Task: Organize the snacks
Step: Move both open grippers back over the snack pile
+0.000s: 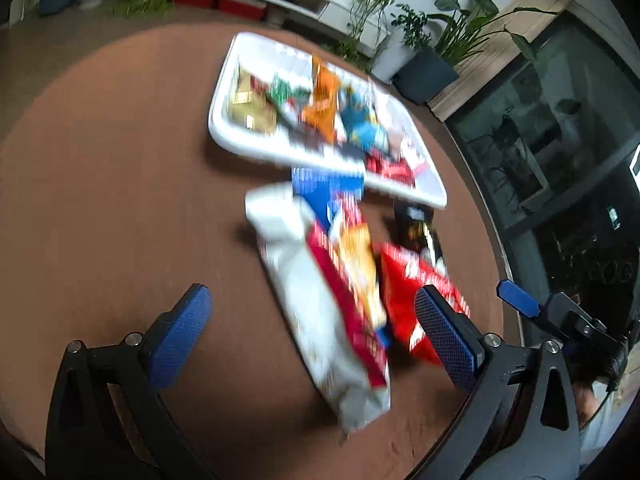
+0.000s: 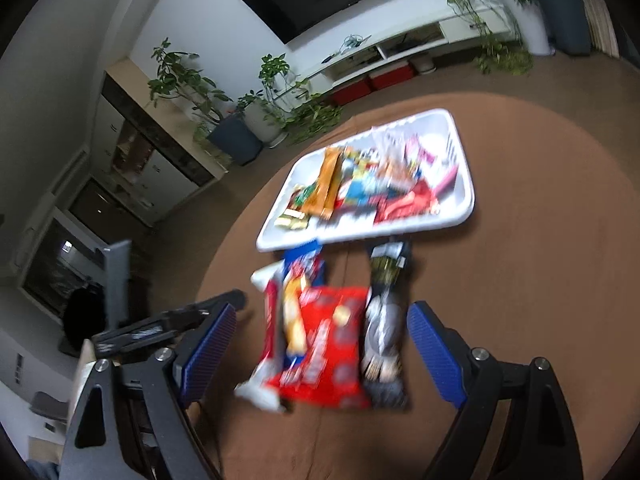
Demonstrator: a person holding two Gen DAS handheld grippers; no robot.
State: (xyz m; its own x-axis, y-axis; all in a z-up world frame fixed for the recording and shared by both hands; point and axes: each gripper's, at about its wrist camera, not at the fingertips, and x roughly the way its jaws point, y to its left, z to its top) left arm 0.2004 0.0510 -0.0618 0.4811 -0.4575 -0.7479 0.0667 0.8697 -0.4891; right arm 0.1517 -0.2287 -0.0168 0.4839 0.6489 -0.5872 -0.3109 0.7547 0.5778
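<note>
While both views are smeared by motion, the left tool [image 1: 314, 322] and the right tool [image 2: 318, 346] each show their fingers spread wide apart and holding nothing, poised above a loose pile of snack packets [image 2: 320, 336] on the brown tabletop [image 1: 120, 184]. Just beyond the pile sits a white tray [image 1: 256, 146] already holding several packets. Because the packets overlap, a grab could likely pinch two at once or drag a neighbour; the slick wrappers may also slip. With both tools near the same pile, they could collide. Labels are unreadable, and the lowest packets are partly covered.
</note>
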